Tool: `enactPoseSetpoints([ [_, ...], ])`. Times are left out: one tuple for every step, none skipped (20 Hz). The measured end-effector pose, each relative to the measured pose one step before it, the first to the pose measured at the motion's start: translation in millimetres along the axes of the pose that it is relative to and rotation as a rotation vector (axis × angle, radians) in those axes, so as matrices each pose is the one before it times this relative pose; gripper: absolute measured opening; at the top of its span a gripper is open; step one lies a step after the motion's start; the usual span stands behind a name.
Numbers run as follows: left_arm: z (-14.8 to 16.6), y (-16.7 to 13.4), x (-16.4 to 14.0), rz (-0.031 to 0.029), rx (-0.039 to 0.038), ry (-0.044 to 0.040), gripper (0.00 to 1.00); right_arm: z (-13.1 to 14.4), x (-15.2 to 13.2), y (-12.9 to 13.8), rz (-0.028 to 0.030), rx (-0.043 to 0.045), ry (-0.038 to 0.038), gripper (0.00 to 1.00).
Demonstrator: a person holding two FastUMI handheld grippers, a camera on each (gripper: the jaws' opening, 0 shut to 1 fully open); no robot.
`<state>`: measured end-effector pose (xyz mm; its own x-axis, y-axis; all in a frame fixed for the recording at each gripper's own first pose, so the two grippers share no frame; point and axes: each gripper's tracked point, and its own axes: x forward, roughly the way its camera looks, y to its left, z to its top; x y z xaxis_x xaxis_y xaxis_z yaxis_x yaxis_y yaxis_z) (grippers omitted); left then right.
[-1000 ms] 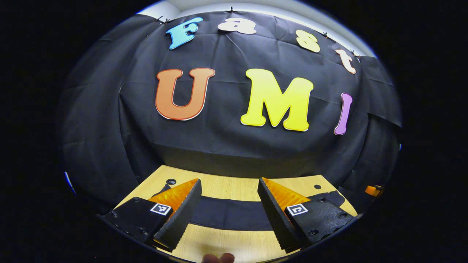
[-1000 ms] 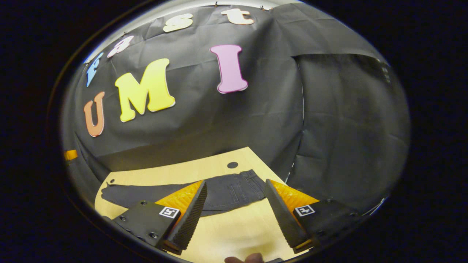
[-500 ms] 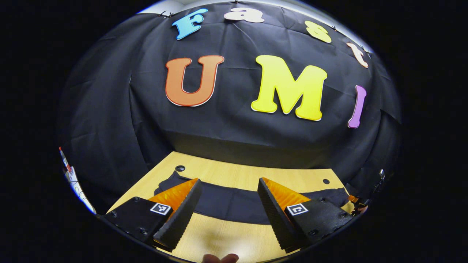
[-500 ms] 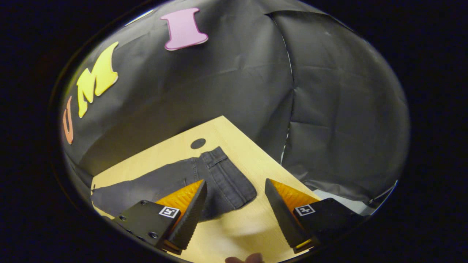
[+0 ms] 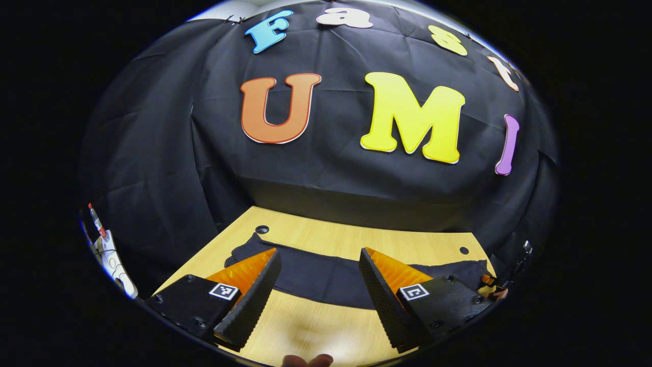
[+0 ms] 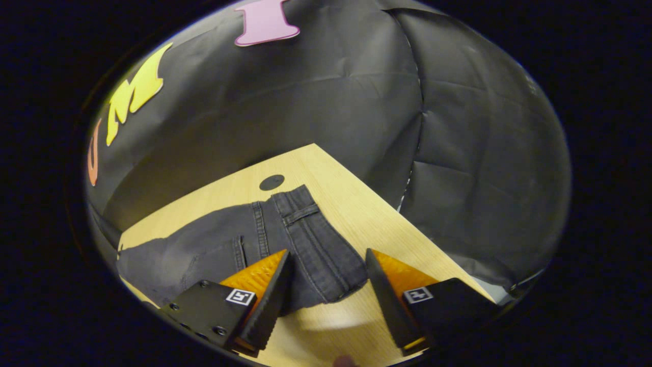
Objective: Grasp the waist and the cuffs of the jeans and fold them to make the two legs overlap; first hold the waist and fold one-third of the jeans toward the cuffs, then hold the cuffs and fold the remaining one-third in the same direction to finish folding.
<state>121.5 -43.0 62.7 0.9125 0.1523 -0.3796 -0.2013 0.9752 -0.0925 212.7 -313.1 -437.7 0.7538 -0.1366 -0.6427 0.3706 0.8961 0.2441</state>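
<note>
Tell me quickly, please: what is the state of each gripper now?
Left gripper: open, holding nothing, above the jeans.
Right gripper: open, holding nothing, near the waist of the jeans.

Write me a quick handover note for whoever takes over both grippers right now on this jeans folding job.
Left gripper: open, holding nothing, above the table's near edge, facing the leg end.
Right gripper: open, holding nothing, just short of the waistband.
The dark grey denim jeans lie flat along the light wooden table, waist at the right end, cuffs at the left.
Done: nothing grasped, no fold visible.
Left: overlap the legs, fold the waist a third toward the cuffs, then fold the cuffs third.
</note>
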Motion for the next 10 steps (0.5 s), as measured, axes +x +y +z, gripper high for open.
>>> enactPoseSetpoints([
  [-3.35,3.07,-1.23,0.00603,-0.014,0.00764,0.99,-2.35,-0.87,5.33,0.01972,0.00754,0.02181,0.77],
  [-1.3,2.54,-0.59,0.0078,-0.01293,0.00487,0.99,0.96,1.63,8.26,0.01491,0.00328,-0.00617,0.68],
  [-1.25,3.63,-1.24,0.00661,-0.01166,0.00295,0.99,-3.63,0.51,4.25,-0.00219,-0.00305,0.01917,0.59],
  [-0.74,3.15,-0.76,0.00572,-0.00648,0.00196,0.99,3.38,-3.59,2.21,0.00026,-0.00544,-0.00117,0.51],
  [1.21,5.35,-0.57,0.00862,-0.00115,-0.00314,0.99,3.28,-7.1,0.42,-0.01257,-0.00464,0.00935,0.42],
  [1.58,4.23,-1.37,0.00653,0.00214,-0.00795,0.99,7.98,-4.49,-0.37,-0.00494,0.01244,-0.00657,0.33],
  [2.35,4.89,-1.3,0.00517,0.00034,-0.01012,0.99,-1.16,-0.87,1.15,-0.0092,0.02132,0.02348,0.08],
  [2.71,4.88,-0.12,0.00378,-0.00337,-0.00813,0.99,2.63,-6.65,0.89,-0.00474,0.02706,0.02161,0.04],
  [0.06,6.72,-0.51,0.00485,-0.01131,-0.00445,0.99,0.96,-4.07,0.87,-0.00301,0.02481,0.01685,0.0],
  [-0.31,6.42,-0.98,0.00221,-0.01226,-0.0035,0.99,3.87,-7.91,4.36,0.00081,0.01184,-0.0009,0.01],
])
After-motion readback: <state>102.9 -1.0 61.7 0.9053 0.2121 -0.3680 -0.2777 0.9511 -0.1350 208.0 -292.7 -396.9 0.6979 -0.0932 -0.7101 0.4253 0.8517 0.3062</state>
